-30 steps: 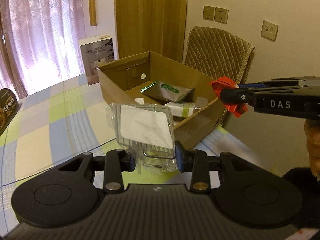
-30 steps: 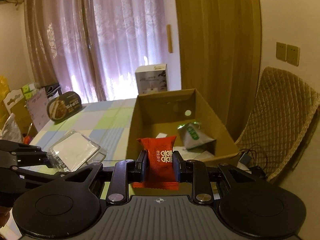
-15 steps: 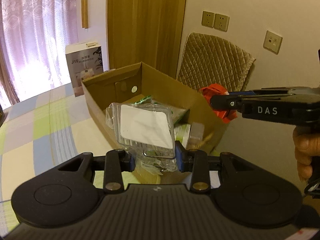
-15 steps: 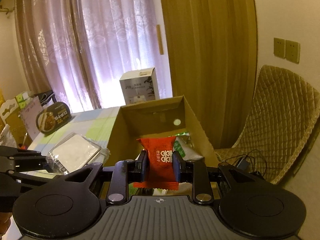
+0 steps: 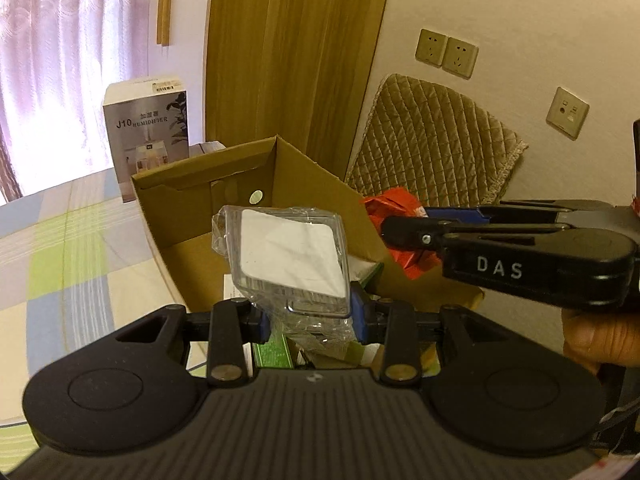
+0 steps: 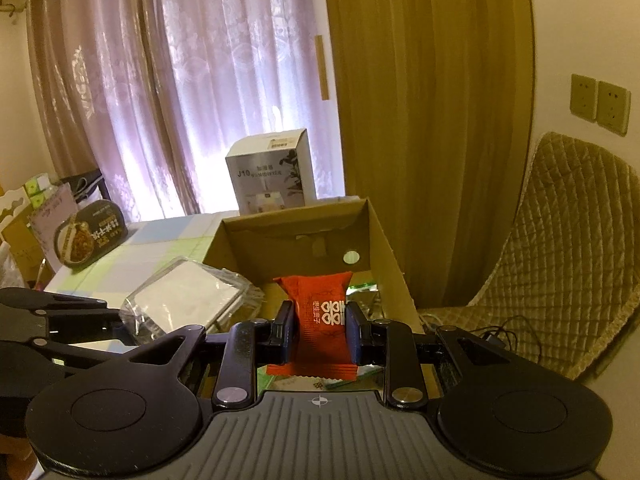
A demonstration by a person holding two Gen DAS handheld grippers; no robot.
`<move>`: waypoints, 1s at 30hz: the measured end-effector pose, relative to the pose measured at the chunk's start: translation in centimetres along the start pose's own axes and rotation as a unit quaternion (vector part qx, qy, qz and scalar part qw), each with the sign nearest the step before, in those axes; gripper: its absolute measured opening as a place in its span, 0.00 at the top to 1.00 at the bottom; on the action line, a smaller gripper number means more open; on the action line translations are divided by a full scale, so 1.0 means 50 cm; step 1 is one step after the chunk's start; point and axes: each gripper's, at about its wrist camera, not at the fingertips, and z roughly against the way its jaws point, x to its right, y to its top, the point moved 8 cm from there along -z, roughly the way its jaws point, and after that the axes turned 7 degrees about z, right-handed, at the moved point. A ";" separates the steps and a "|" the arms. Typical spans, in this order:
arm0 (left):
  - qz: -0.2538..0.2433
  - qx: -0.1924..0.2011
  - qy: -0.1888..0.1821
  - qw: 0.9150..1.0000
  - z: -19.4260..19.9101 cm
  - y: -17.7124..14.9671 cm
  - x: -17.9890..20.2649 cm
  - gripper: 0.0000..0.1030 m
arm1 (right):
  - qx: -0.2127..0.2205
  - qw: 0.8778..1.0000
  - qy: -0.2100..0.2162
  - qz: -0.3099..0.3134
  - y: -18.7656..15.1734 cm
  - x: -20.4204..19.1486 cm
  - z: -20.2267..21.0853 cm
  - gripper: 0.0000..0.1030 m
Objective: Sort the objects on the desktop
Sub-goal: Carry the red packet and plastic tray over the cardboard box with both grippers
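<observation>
I have both loads over the cardboard box [image 6: 384, 240] at mid-frame. My left gripper [image 5: 310, 320] is clamped on the clear plastic case [image 5: 292, 256], which shows a white card inside and loose wrap around it; my right gripper [image 6: 318, 334] pinches the red snack packet [image 6: 320, 312] by its sides. To finish this step well, I judge I should lower each load inside the walls before letting go, and release one at a time so the two tools do not knock together.

The left view shows the right tool from the side at right of frame, with the red packet at its tip beside the box's right wall and a hand [image 5: 596, 340] under it. The right view alone shows the humidifier carton [image 6: 272, 172] behind the box and a dark food tray [image 6: 90, 236] at left on the checked tablecloth [image 6: 172, 236].
</observation>
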 end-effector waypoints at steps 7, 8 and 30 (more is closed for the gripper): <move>0.007 -0.005 -0.001 1.000 -0.044 0.012 -0.012 0.69 | -0.009 1.000 0.000 0.001 0.002 0.014 -0.038 0.77; 0.008 -0.005 -0.001 1.000 -0.049 0.015 -0.014 0.69 | -0.011 1.000 -0.001 0.001 0.002 0.015 -0.043 0.77; 0.017 0.024 0.025 0.999 -0.060 0.034 -0.067 0.58 | -0.021 1.000 -0.008 -0.001 0.015 0.042 -0.094 0.77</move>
